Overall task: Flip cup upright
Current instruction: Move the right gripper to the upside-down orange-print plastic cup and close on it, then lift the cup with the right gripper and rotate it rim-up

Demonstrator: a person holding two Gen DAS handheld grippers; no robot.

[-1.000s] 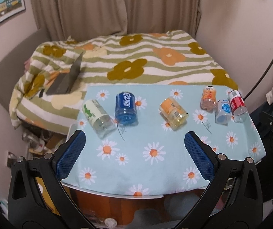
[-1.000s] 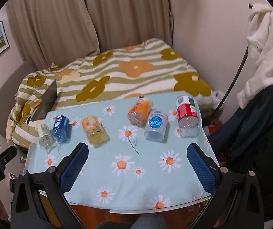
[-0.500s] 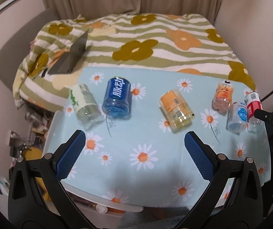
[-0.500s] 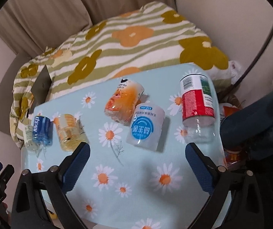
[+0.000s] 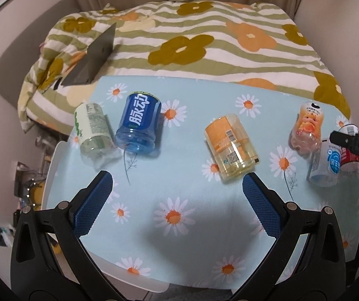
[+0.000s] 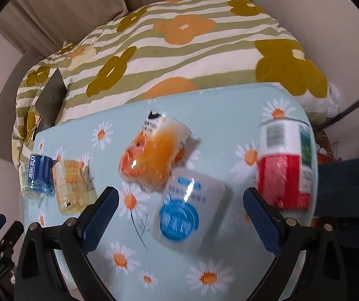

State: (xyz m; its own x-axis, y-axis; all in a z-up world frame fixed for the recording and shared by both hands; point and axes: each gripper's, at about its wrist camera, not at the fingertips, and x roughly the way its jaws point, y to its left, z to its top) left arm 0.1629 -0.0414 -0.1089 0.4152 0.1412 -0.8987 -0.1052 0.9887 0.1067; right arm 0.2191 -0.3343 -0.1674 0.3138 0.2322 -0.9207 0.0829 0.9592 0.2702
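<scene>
Several plastic cups lie on their sides on a daisy-print table (image 5: 179, 215). In the left wrist view, from left: a green-and-white cup (image 5: 93, 128), a blue cup (image 5: 139, 123), a yellow-orange cup (image 5: 231, 148), an orange cup (image 5: 306, 128), a white-and-blue cup (image 5: 326, 163). My left gripper (image 5: 177, 200) is open and empty, above the table in front of the blue and yellow-orange cups. My right gripper (image 6: 179, 218) is open and empty, its fingers either side of the white-and-blue cup (image 6: 187, 213). The orange cup (image 6: 152, 155) and a red-labelled cup (image 6: 286, 168) lie beside it.
A bed with a striped flower quilt (image 5: 192, 37) stands behind the table, with an open laptop (image 5: 91, 60) on it. The right gripper's body (image 5: 355, 145) shows at the left wrist view's right edge. Clutter lies on the floor at the left (image 5: 28, 180).
Both grippers have moved forward and down toward the table. The right gripper has closed in on the white-and-blue cup, which now sits between its fingers. The cups have not moved.
</scene>
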